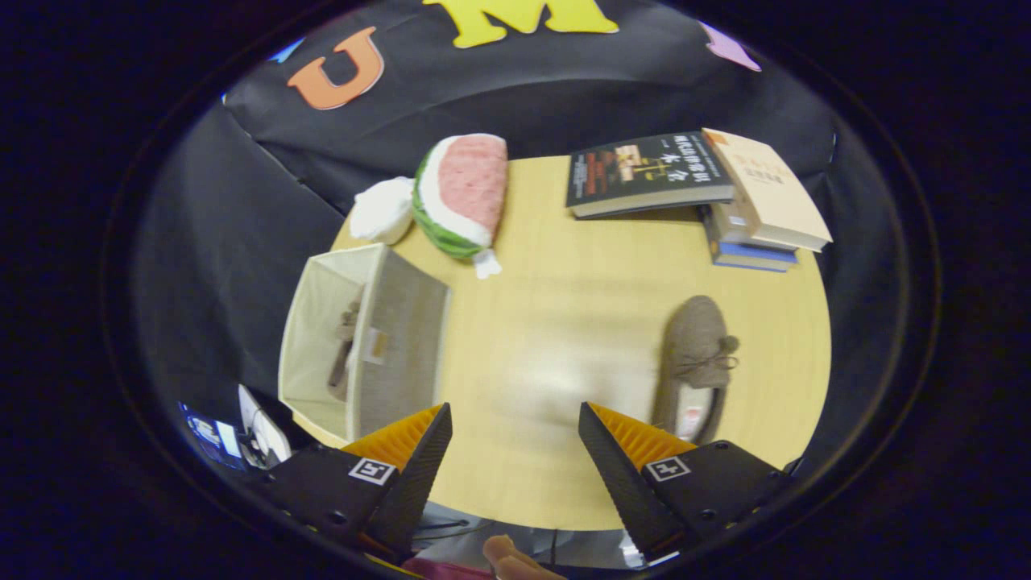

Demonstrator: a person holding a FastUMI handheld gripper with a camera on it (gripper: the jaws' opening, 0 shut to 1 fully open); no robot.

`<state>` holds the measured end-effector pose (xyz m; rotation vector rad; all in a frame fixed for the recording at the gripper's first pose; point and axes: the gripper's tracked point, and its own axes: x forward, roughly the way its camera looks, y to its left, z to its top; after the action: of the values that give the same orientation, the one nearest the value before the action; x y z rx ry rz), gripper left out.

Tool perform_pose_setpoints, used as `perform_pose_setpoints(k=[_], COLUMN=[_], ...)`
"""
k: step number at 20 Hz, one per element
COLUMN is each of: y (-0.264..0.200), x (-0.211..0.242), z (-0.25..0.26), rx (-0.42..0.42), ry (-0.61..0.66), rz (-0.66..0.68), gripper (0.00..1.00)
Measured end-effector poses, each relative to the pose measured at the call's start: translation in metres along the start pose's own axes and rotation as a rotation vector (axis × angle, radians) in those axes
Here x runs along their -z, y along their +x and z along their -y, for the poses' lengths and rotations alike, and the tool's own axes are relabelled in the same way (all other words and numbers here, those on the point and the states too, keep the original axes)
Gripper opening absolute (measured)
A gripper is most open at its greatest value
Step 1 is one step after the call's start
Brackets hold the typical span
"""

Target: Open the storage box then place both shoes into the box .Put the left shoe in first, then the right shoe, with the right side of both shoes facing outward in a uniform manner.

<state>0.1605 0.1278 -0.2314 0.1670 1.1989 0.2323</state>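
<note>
The storage box, a pale fabric cube, stood open at the table's left edge, ahead of the left finger. One brown shoe lay inside it, standing along the inner wall. The other shoe, brown with a lace bow, lay flat on the table, just beyond the right finger.

The shoe inside the storage box is mostly hidden; the table looks motion-blurred.
</note>
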Motion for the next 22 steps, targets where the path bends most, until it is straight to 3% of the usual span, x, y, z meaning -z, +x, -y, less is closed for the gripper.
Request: perform_pose_setpoints(k=[7, 14, 17, 22], y=[0.031, 0.089, 0.098, 0.116], x=[0.016, 0.041, 0.037, 0.041], z=[0.169, 0.224, 0.219, 0.206], rx=[0.158, 0.24, 0.245, 0.226], ry=[0.087, 0.105, 0.097, 0.128], rz=[-0.037, -0.088, -0.07, -0.114], gripper=[0.97, 0.95, 0.86, 0.3])
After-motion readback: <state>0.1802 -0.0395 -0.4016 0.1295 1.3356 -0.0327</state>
